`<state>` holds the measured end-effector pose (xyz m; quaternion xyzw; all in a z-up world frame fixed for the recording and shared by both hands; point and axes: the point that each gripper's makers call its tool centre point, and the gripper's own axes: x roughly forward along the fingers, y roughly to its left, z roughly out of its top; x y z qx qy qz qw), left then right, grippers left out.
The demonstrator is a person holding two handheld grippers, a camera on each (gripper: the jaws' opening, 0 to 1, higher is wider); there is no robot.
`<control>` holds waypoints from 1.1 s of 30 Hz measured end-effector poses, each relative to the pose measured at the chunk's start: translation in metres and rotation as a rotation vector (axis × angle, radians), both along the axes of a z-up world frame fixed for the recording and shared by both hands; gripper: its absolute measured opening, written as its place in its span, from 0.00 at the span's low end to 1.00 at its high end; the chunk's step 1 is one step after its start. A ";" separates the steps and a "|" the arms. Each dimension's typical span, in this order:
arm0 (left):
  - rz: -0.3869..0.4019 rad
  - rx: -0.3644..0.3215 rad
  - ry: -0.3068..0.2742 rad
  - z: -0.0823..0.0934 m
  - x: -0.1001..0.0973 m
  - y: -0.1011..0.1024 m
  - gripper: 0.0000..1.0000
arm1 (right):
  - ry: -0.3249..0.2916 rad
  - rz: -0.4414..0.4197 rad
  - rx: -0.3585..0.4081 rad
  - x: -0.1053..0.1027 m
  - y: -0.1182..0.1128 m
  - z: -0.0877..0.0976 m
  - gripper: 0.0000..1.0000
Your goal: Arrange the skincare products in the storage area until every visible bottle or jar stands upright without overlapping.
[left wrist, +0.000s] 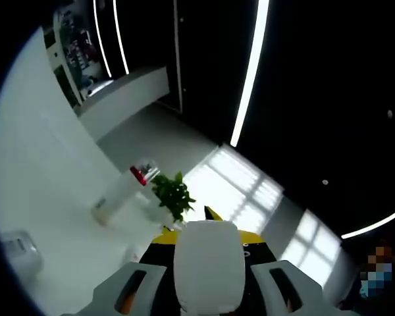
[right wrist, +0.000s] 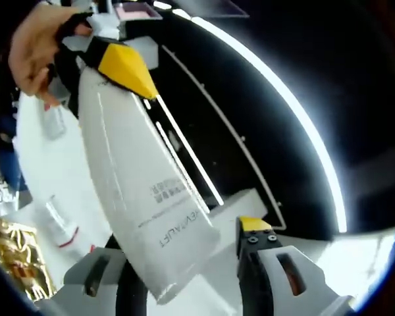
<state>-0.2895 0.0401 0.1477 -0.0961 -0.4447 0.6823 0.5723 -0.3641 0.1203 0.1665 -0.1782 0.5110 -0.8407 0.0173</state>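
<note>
1. My left gripper [left wrist: 207,289] jaws clamp the white cap [left wrist: 209,263] of a tube.
2. My right gripper [right wrist: 184,276] jaws close on the white tube [right wrist: 141,191], printed "REVITALIFT"; the other gripper [right wrist: 122,62] holds its far end.
3. A gold packet [right wrist: 16,253] lies just beside.

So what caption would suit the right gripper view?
White squeeze tube held between two tools: left tool gripping its far end, right tool at its crimped end.
</note>
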 end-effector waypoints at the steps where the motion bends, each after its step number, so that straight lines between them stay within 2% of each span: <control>1: 0.002 0.003 0.000 0.001 0.000 -0.001 0.23 | -0.022 0.009 -0.008 -0.002 -0.001 -0.004 0.52; 4: 0.015 0.013 0.011 0.004 0.002 -0.003 0.23 | -0.066 0.025 0.006 -0.005 -0.007 -0.014 0.51; 8: 0.046 -0.009 0.043 0.006 0.003 0.000 0.23 | -0.034 0.058 0.075 0.001 -0.022 -0.017 0.49; 12: 0.097 -0.038 0.053 0.003 -0.002 -0.003 0.23 | -0.037 0.104 0.114 0.006 -0.036 -0.023 0.49; 15: 0.157 -0.074 0.059 -0.001 -0.008 -0.009 0.23 | -0.065 0.122 0.143 0.007 -0.045 -0.032 0.49; 18: 0.242 -0.096 0.032 -0.006 -0.017 -0.018 0.23 | -0.088 0.146 0.155 0.008 -0.051 -0.037 0.47; 21: 0.244 -0.065 -0.005 -0.007 -0.031 -0.029 0.23 | -0.095 0.158 0.163 0.009 -0.056 -0.040 0.42; 24: 0.234 -0.037 -0.027 -0.006 -0.043 -0.034 0.23 | -0.096 0.161 0.182 0.010 -0.059 -0.042 0.32; 26: 0.234 -0.034 -0.030 -0.004 -0.045 -0.034 0.23 | -0.085 0.145 0.200 0.011 -0.059 -0.042 0.31; 28: 0.225 -0.019 -0.036 -0.003 -0.048 -0.035 0.23 | -0.058 0.130 0.222 0.004 -0.054 -0.038 0.29; 30: 0.202 0.020 -0.054 0.002 -0.050 -0.037 0.24 | 0.005 0.106 0.283 0.003 -0.053 -0.028 0.27; 33: 0.154 0.079 -0.080 0.008 -0.051 -0.039 0.25 | 0.128 0.056 0.369 0.019 -0.053 -0.011 0.21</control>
